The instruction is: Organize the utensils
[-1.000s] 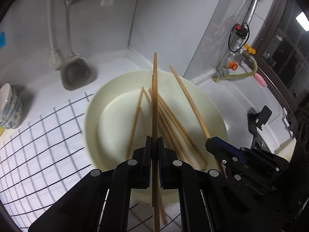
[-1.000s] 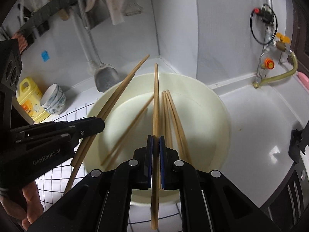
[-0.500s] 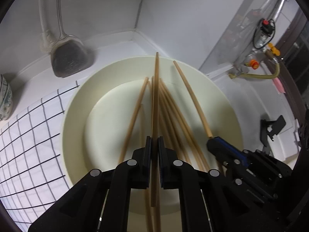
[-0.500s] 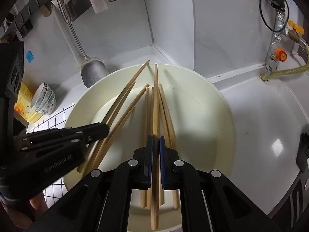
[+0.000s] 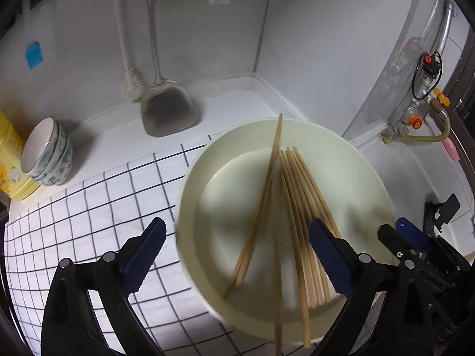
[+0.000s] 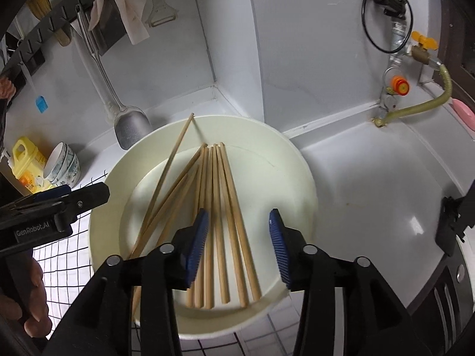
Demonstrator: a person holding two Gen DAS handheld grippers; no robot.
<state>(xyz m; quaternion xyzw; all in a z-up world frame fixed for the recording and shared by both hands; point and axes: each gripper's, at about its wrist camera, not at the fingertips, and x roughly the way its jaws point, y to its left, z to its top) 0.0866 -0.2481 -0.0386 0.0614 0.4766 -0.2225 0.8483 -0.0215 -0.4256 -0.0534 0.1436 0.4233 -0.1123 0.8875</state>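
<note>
Chopsticks (image 6: pixel 221 222) are gathered in the bowl (image 6: pixel 297 160) (kept from rolling); both grippers' fingers (image 5: pixel 329 255) (image 6: pixel 279 249) are spread apart, empty.

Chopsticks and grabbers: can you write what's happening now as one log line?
left gripper: open, empty | right gripper: open, empty | light wooden chopsticks: lying loose in round cream basin | black-grid white mat: under basin
</note>
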